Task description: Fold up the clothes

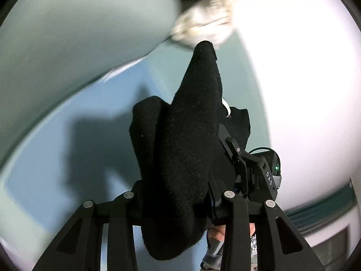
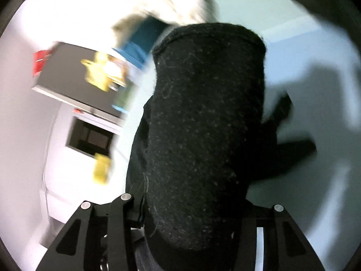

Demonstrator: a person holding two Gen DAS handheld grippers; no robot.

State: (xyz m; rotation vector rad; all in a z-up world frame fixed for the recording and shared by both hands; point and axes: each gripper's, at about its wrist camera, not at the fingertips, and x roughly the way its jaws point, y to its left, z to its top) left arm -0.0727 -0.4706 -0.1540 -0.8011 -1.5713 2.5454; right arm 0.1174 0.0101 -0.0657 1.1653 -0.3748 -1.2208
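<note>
Item: black garment (image 1: 180, 158), lifted between two grippers above the pale blue surface (image 1: 56, 158).

Left gripper (image 1: 178, 194): jaws partly closed, cloth bunched between them, apparently clamped. Right gripper (image 2: 194, 203): fingertips buried under cloth; whether it grips cannot be told. It also shows in the left view (image 1: 248, 162), close alongside. Handling: spread the grippers apart, keep the edge taut, let wrinkles drop out before laying flat.
</note>
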